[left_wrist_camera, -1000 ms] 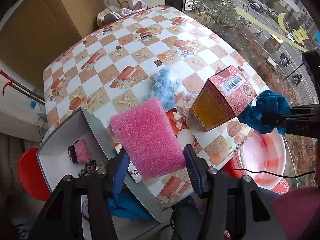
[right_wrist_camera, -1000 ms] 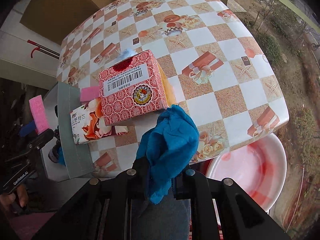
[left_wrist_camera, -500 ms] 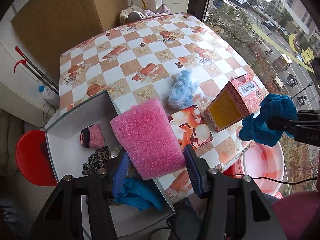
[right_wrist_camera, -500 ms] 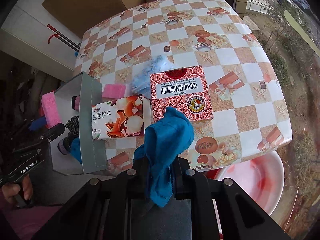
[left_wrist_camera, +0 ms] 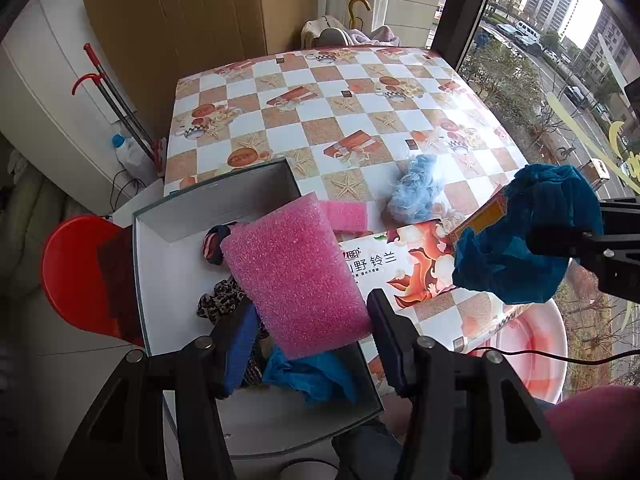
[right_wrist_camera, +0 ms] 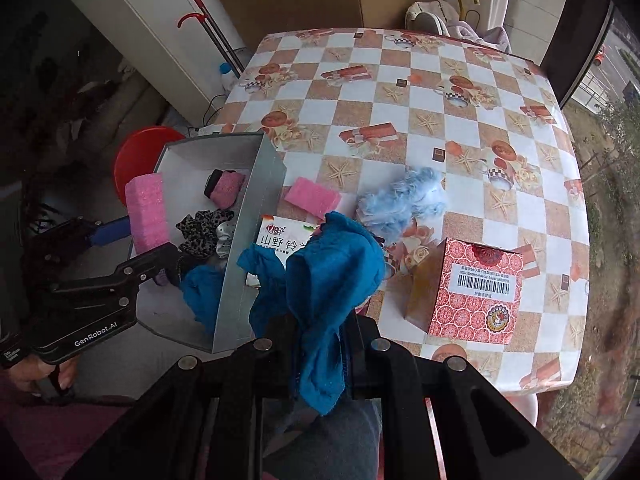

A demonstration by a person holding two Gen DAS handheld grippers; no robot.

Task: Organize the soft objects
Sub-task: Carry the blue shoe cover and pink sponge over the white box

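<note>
My left gripper is shut on a pink foam block and holds it over the grey box at the table's left edge; the block also shows in the right wrist view. My right gripper is shut on a teal cloth, held above the table's near edge next to the box; the cloth also shows in the left wrist view. In the box lie a pink-black piece, a leopard scrunchie and a teal cloth.
On the checkered table lie a small pink foam piece, a fluffy light-blue piece, a tissue pack and a red carton. A red stool and a pink basin stand below.
Both grippers swung left toward the box with their loads. The pink foam block went from over the table to over the box. The teal cloth came nearer the box's wall.
</note>
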